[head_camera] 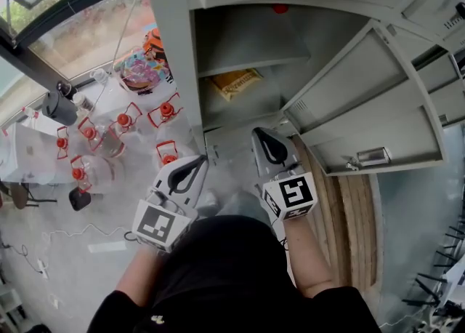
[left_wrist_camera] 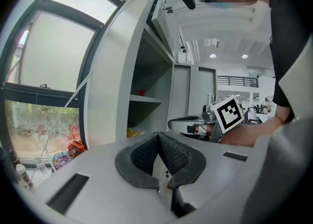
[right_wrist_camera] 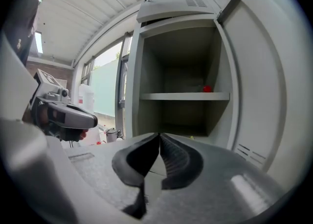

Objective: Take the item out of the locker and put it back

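A grey metal locker (head_camera: 240, 41) stands open, its door (head_camera: 378, 106) swung out to the right. A yellow packet (head_camera: 232, 83) lies in the lower compartment, and a small red thing (head_camera: 280, 9) sits on the shelf above. The red thing (right_wrist_camera: 207, 89) also shows on the shelf (right_wrist_camera: 185, 96) in the right gripper view. My left gripper (head_camera: 202, 160) and right gripper (head_camera: 263, 135) are side by side in front of the locker, outside it. Both are shut with nothing between the pads (left_wrist_camera: 168, 152) (right_wrist_camera: 171, 157).
Left of the locker, several clear bottles with red caps (head_camera: 123, 119) and a colourful toy (head_camera: 138, 70) sit by the window. A wooden board (head_camera: 352, 208) lies under the open door. The locker's left side wall (head_camera: 174, 55) is close to my left gripper.
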